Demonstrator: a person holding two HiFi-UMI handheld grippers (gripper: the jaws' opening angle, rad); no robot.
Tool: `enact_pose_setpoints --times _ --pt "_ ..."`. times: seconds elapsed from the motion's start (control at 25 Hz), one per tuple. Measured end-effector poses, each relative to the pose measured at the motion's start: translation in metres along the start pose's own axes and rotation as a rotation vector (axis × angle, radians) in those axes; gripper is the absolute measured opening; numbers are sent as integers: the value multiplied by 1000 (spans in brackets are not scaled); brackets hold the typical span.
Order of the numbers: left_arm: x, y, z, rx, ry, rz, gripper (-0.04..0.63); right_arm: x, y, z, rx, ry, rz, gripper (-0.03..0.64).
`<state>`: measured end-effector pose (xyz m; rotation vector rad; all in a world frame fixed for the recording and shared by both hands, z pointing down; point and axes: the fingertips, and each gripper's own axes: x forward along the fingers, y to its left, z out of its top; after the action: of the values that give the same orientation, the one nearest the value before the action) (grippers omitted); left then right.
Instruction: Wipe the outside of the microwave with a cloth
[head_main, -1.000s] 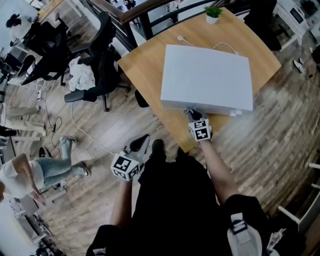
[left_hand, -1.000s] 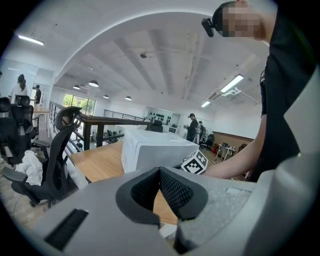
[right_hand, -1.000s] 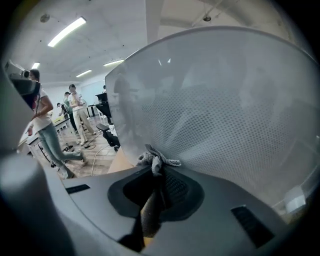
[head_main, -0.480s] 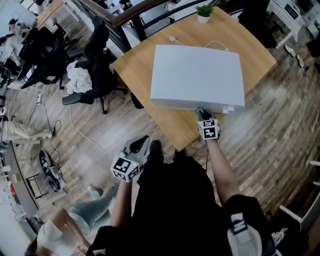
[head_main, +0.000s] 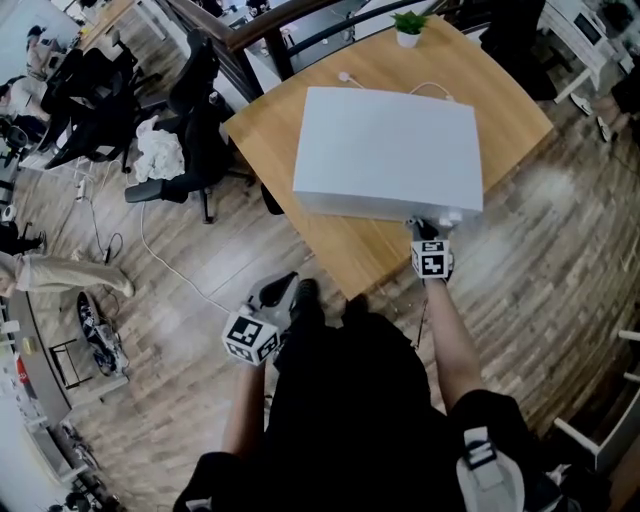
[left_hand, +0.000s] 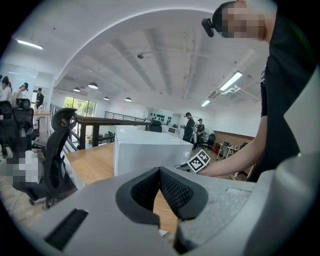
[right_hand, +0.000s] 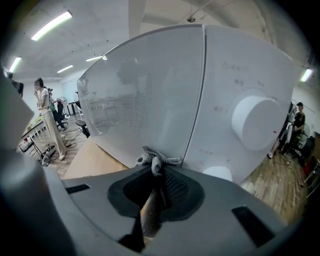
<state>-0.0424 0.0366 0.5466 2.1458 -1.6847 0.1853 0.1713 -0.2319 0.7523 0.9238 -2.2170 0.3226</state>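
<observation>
The white microwave (head_main: 385, 150) stands on a wooden table (head_main: 350, 250). My right gripper (head_main: 420, 228) is at the lower right of its front face, shut on a small grey cloth (right_hand: 157, 159). The cloth's bunched end presses against the seam between the door and the control panel (right_hand: 200, 100), below the round white dial (right_hand: 255, 122). My left gripper (head_main: 285, 282) hangs low at my left side, off the table, its jaws together with nothing between them. In the left gripper view the microwave (left_hand: 150, 150) shows from its side, the right gripper (left_hand: 182, 166) at its front.
A potted plant (head_main: 407, 25) and a white cable (head_main: 350, 78) sit at the table's far edge. Black office chairs (head_main: 190, 130) with a white garment stand left of the table. A person (right_hand: 47, 120) stands across the room. A railing runs behind the table.
My right gripper has slid to the right along the microwave's front with the cloth. The left gripper has stayed put. A person who was walking at the left has gone from the lower left.
</observation>
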Motion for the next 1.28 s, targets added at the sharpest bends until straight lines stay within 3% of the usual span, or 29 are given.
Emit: enact_pose_setpoints --times 0.48,0.76,1.28 --pt "5 -10 -5 -3 -7 28 0 5 -14 1 24 -38 -1 32" --pt "3 -7 -9 -16 -8 64 0 22 -12 -32 28 65 16 32" --pt "0 4 -28 -34 8 82 0 43 -2 -28 -5 30 18 32"
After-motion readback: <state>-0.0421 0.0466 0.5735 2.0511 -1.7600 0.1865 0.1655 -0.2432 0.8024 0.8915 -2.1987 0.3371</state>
